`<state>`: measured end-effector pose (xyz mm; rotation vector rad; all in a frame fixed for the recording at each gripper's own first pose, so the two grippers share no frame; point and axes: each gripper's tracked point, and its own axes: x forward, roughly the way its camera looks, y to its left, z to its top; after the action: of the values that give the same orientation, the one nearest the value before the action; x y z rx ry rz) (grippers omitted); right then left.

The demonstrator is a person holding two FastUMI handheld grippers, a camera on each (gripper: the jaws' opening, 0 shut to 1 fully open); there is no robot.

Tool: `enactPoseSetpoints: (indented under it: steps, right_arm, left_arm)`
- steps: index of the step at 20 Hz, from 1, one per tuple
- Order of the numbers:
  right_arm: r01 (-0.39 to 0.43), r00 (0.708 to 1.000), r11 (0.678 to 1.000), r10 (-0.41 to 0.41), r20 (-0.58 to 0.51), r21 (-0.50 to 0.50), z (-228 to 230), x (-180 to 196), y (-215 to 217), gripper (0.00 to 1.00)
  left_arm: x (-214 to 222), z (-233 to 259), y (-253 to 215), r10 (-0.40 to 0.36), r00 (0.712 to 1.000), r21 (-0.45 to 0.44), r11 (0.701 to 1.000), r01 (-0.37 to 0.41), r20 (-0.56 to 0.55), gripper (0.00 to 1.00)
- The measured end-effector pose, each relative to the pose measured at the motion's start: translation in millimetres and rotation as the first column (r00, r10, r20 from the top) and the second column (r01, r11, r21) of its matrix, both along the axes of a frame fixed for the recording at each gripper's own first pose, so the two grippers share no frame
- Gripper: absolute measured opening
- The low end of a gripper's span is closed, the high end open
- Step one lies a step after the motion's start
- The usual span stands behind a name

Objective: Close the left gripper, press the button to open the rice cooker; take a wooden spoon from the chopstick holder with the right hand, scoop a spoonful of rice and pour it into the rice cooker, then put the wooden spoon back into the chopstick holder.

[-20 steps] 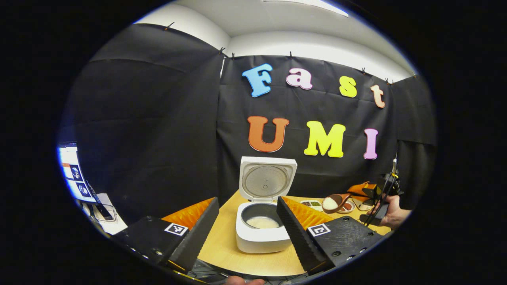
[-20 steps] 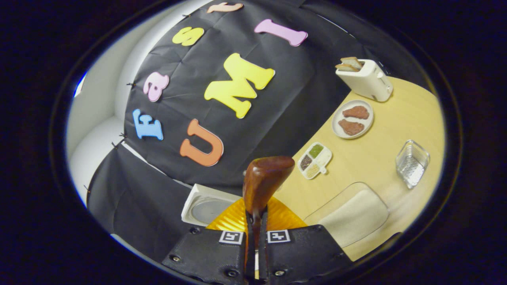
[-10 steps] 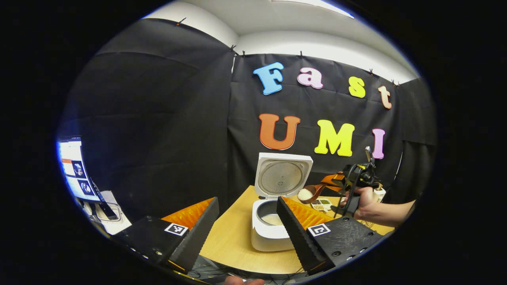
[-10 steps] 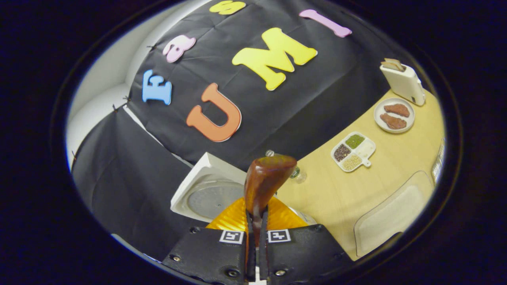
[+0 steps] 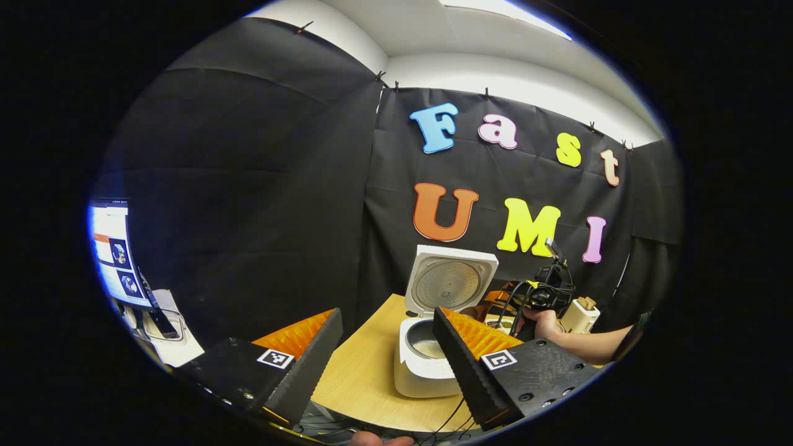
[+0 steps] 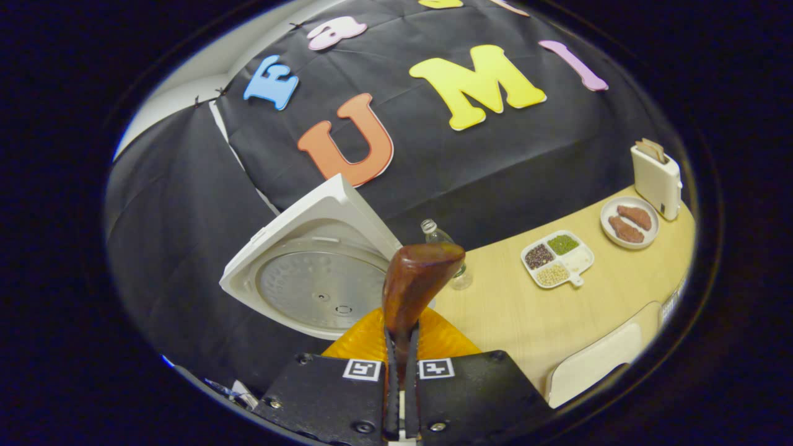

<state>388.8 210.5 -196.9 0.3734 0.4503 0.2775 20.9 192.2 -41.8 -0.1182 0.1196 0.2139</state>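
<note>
Over the pale wooden bench (image 6: pixel 595 297), the right gripper (image 6: pixel 401 347) jaws are clenching the brown wooden spoon (image 6: pixel 416 282) beside the open white rice cooker (image 5: pixel 427 365); left gripper (image 5: pixel 387 347) jaws are gaping wide.

A staged recording booth dressed as a kitchen, not a lived-in home. Black cloth wall (image 5: pixel 260 186) pinned up with clips along its top edge, white room wall and ceiling light (image 5: pixel 495 9) showing above it. Pale wooden table (image 6: pixel 526 310) laid out with kitchen props: white rice cooker (image 5: pixel 427 347) with lid raised, toaster (image 6: pixel 657 179) holding bread slices, plate of browned pieces (image 6: pixel 629 214) (meat, by the look), divided dish of grains (image 6: pixel 556 259), clear bottle (image 6: pixel 449 257). Off to one side, a lit computer screen (image 5: pixel 111 254) and cables, pointing to a lab set-up.
</note>
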Motion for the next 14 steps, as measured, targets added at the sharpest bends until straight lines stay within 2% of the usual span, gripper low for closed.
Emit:
enactPoseSetpoints:
  steps: [6,14]
  right_arm:
    - [-0.055,0.991,0.974,0.081,0.110,-0.220,21,-5,11,0.08]
    - [-0.100,0.939,0.878,0.238,0.247,-0.468,57,-25,37,0.09]
  left_arm:
    - [5,0,1,-0.010,1.000,-0.002,1.000,0.011,0.015,0.94]
    - [7,1,-7,-0.045,0.999,-0.003,0.999,0.045,0.024,0.94]
